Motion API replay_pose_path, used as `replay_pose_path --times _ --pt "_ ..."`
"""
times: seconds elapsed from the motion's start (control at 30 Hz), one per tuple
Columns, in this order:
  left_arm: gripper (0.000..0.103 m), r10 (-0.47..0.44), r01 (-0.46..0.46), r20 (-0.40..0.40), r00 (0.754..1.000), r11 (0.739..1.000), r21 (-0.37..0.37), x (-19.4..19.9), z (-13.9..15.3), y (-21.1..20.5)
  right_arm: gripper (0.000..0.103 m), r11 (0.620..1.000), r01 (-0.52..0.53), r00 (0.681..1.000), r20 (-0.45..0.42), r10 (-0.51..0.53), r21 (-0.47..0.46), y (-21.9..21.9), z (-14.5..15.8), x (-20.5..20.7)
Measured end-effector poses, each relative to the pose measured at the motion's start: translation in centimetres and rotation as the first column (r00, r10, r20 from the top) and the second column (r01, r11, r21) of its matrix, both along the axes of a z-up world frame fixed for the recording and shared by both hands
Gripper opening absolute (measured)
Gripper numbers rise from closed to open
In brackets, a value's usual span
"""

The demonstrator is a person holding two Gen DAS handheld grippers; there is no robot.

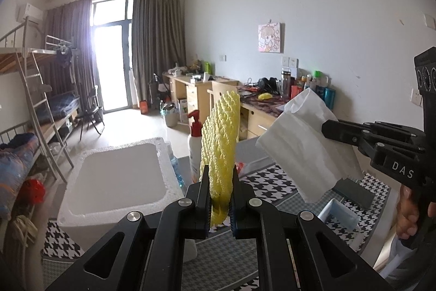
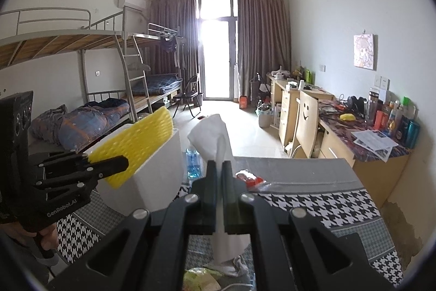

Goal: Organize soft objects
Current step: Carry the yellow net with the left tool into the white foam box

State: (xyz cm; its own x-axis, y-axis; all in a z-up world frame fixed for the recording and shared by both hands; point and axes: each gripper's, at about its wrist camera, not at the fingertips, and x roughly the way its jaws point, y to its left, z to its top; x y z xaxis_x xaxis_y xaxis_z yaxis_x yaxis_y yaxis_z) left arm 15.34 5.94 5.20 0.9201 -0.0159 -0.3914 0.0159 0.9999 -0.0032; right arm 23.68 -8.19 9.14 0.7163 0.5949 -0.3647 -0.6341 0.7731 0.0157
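My left gripper (image 1: 220,176) is shut on a yellow foam net sleeve (image 1: 221,138), held upright in the air to the right of the white foam box (image 1: 120,173). It also shows in the right wrist view (image 2: 120,164), with the sleeve (image 2: 136,146) in front of the box (image 2: 160,176). My right gripper (image 2: 219,168) is shut on a white tissue (image 2: 215,138) that hangs above the table. In the left wrist view the right gripper (image 1: 327,130) holds the tissue (image 1: 308,146) to the right of the sleeve.
A houndstooth cloth (image 2: 321,203) covers the table. On it stand a white pump bottle with a red top (image 1: 194,143), a blue bottle (image 2: 193,162), a red wrapper (image 2: 249,177) and a blue-white box (image 1: 339,217). Bunk beds stand left, desks right.
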Motion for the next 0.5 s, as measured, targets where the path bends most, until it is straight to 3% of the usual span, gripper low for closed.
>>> replay_pose_path --times 0.5 --pt "0.011 0.059 -0.060 0.031 0.998 0.998 0.015 1.0 1.3 1.2 0.006 0.999 -0.047 0.999 0.003 0.047 0.001 2.0 1.3 1.2"
